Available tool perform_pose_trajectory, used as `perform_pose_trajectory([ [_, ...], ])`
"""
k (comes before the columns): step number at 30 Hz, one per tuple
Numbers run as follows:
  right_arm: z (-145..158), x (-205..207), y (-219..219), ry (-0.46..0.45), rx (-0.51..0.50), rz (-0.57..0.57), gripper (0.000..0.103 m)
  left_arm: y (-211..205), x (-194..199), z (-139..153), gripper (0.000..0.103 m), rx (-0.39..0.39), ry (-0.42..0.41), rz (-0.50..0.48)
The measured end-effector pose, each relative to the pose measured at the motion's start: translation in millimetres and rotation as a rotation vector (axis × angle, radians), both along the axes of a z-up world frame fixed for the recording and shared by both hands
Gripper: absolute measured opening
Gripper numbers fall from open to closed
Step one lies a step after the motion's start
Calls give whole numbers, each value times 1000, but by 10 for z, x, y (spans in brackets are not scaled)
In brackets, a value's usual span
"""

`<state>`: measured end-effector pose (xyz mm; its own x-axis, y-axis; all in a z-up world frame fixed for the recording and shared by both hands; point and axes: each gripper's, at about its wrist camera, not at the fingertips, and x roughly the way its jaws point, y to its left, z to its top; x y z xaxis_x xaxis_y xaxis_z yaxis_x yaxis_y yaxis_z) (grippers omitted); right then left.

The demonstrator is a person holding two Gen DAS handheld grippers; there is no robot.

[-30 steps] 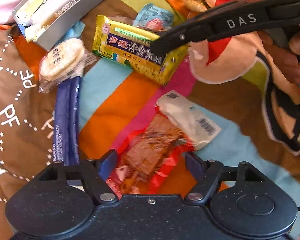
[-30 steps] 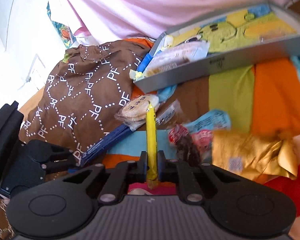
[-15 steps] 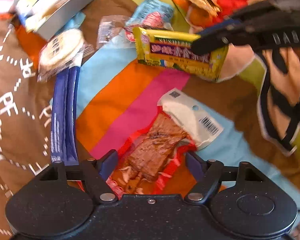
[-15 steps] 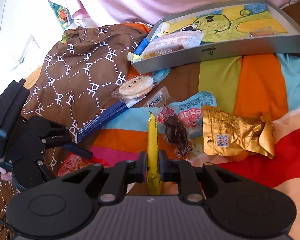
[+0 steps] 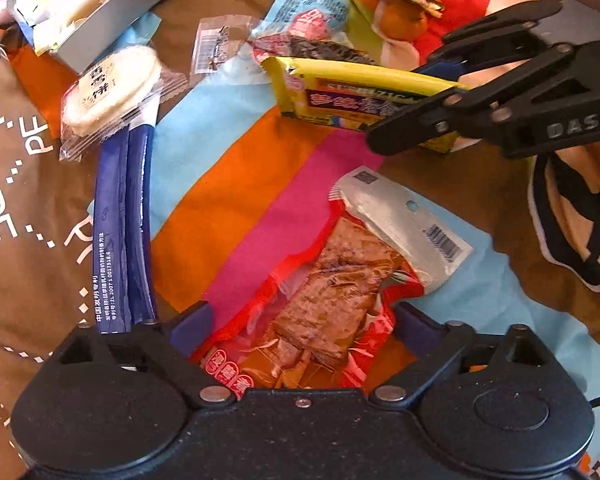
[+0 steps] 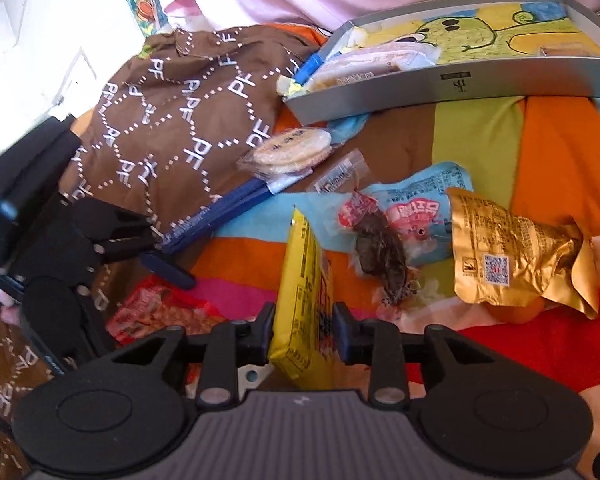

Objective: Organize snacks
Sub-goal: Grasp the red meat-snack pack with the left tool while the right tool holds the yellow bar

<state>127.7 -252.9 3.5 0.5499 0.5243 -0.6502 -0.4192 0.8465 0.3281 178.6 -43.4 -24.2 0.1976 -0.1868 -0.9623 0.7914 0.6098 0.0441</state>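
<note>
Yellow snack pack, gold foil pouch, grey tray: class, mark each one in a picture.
yellow snack pack (image 6: 306,280), right wrist view, its upper face.
gold foil pouch (image 6: 508,248), right wrist view, its printed back.
grey tray (image 6: 440,84), right wrist view, its front wall.

- One grey tray (image 6: 452,88), the landmark; at least two wrapped snacks lie at its left end, the exact number unclear.
- One round rice cracker packet (image 6: 288,150), just in front of the tray's left corner.
- Two blue stick packs (image 5: 122,232), side by side, running out from under that cracker.
- One yellow bar (image 6: 306,280), one light-blue packet (image 6: 424,200), one gold pouch (image 6: 508,252), one red tofu packet (image 5: 324,308), all before the tray.
- One orange fruit (image 5: 404,20) beneath the gold pouch.
</note>
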Motion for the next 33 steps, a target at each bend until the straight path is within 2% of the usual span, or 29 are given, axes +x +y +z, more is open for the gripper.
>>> perform_pose_trajectory([
  [1,-7,-6,3,0,-11,-5,24,-2,-19,-3,91,-4,2,1],
  [4,-13,-32,-15,-16,-38,-25,16,-51,-117,36,76,-6,5,-3],
  [6,-3,-40,-24,-26,-38,-33,15,-77,-138,73,66,-4,14,-2],
  [13,23,-101,68,-74,-92,-23,14,-161,-200,207,56,-8,2,38],
  [14,28,-113,84,-85,-102,-20,14,-152,-190,238,53,-21,0,57],
  [15,33,-124,95,-95,-111,-18,14,-126,-179,236,47,-32,-2,71],
  [19,61,-162,133,-139,-143,-9,14,-31,-123,336,44,-86,-8,158],
  [25,92,-191,148,-180,-160,-7,13,111,-93,432,38,-130,-67,247],
  [28,78,-191,154,-181,-164,-6,13,122,-10,381,38,-108,-74,286],
  [33,46,-164,135,-170,-163,-18,14,50,27,207,38,-71,-107,244],
])
